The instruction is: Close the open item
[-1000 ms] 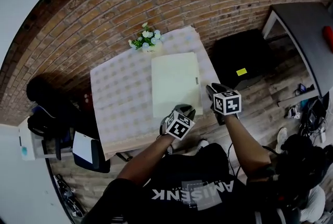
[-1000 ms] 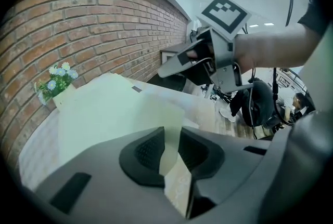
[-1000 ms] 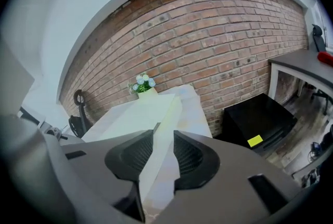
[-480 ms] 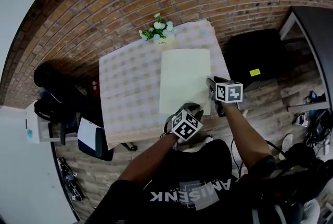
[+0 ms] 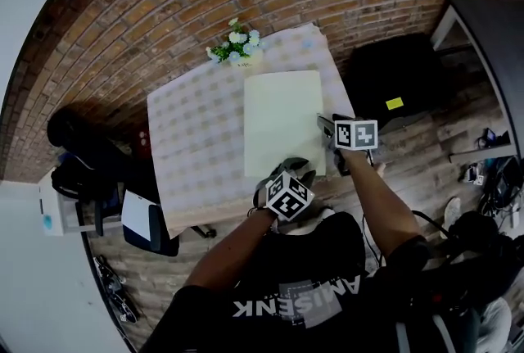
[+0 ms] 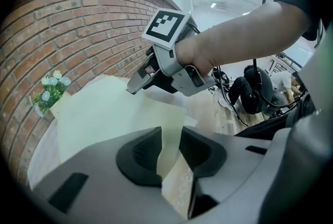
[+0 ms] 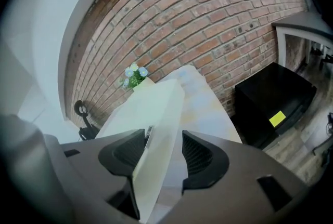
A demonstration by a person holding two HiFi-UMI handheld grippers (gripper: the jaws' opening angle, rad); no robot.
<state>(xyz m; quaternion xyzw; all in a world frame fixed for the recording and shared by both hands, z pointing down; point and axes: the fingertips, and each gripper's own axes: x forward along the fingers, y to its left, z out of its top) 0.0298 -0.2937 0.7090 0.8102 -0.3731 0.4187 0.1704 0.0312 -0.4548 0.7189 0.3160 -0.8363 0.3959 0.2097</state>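
A flat pale cream case [image 5: 282, 122] lies closed on the checked tablecloth [image 5: 192, 138]. My left gripper [image 5: 293, 171] is at its near edge. In the left gripper view a thin cream edge [image 6: 169, 140] stands between the pads of the left gripper [image 6: 170, 153]. These jaws are opening. My right gripper [image 5: 325, 124] is at the case's right edge. In the right gripper view the edge of the case [image 7: 156, 108] runs between the jaws of the right gripper [image 7: 162, 153]. These jaws are opening too, and a gap shows beside the right pad. The right gripper [image 6: 136, 85] also shows in the left gripper view.
A small pot of white flowers [image 5: 235, 47] stands at the table's far edge against the brick wall. A black cabinet [image 5: 397, 73] sits to the right of the table, with a dark table [image 5: 491, 32] beyond it. Bags and a chair [image 5: 82, 171] crowd the left.
My right gripper has moved from the case's near right corner to a spot further along its right edge. The left gripper stays at the near edge. The head view has shifted slightly.
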